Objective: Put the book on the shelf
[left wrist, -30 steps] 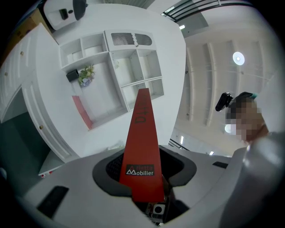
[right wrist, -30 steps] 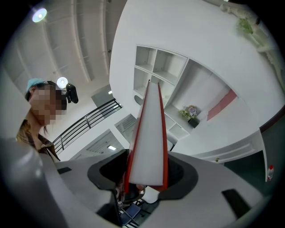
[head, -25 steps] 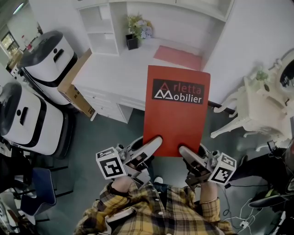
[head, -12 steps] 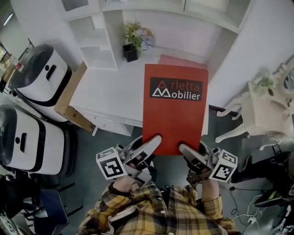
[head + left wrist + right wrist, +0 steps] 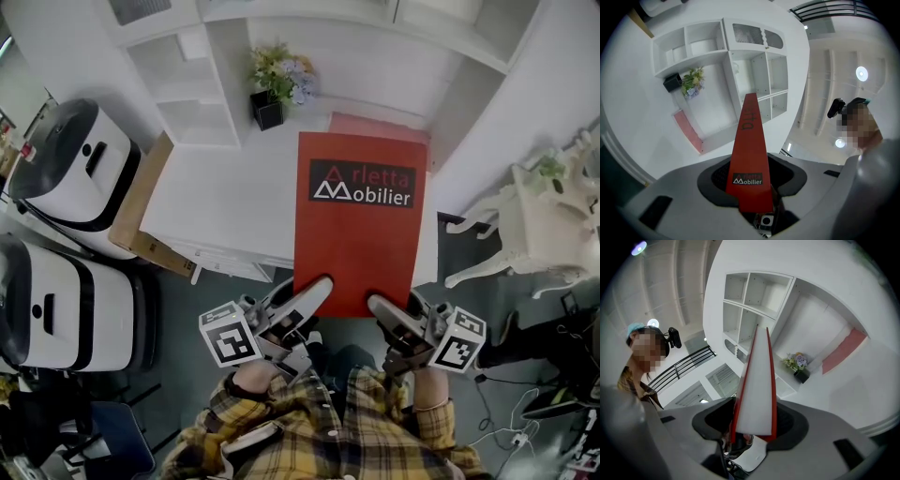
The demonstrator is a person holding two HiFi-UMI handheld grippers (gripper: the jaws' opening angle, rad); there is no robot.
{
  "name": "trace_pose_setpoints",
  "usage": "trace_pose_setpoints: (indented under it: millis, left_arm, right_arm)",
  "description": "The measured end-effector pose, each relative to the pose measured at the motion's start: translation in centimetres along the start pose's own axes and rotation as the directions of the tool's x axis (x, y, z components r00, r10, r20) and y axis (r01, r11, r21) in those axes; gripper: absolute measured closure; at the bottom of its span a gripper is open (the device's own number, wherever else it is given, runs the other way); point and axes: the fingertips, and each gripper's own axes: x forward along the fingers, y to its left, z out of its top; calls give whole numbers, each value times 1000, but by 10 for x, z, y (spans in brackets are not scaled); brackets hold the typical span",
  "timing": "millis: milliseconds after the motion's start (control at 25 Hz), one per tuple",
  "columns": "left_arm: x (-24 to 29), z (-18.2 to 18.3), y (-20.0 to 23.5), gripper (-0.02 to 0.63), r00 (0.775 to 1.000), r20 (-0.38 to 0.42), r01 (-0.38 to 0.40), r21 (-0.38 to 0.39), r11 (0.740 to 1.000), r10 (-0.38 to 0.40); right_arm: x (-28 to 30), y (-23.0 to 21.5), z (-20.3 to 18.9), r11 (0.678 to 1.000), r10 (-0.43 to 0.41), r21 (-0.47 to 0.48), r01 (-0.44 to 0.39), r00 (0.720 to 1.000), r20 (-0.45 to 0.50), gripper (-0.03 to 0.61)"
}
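Forward over the white bench [image 5: 225, 197] went the red book [image 5: 359, 225] and both grippers during the last second, so that its far edge hid most of the pink mat [image 5: 375, 125] at the bench's far right corner. The book was held up in the air, cover toward the head camera, above the bench's right side. The left gripper [image 5: 314, 289] was clamped on the book's near edge toward its left corner, and the right gripper [image 5: 380, 307] on the same edge toward its right corner; each gripper view showed the book pinched between its jaws. A potted plant [image 5: 277, 80] stood at the bench's far edge, just beside the open white shelf [image 5: 178, 66].
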Motion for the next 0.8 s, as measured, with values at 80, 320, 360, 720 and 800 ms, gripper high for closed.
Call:
trace_pose_setpoints:
  millis: [80,320,360,720,800]
  left_arm:
    - [1,2,3,433,1000,-6,-2,-17,1000,2]
    - [8,4,21,433,1000,-19,-10,-17,1000,10]
    - [13,4,21,433,1000,-20,-18,-23,1000,18]
    - [59,23,46,433,999,-35,-1,-35,999,0]
    - [79,29,52,433,999,-43,5,-33,999,-7]
  right_arm:
    - [2,-3,0,1000,-14,9,14,1000,-3,367]
    - [5,-17,4,999,-42,28,42,999,-14,367]
    - [5,-21,5,999,-45,30,45,999,-17,367]
    - [12,-60,43,998,-52,28,52,999,10,365]
    - [12,-72,59,998,-57,24,56,998,18,365]
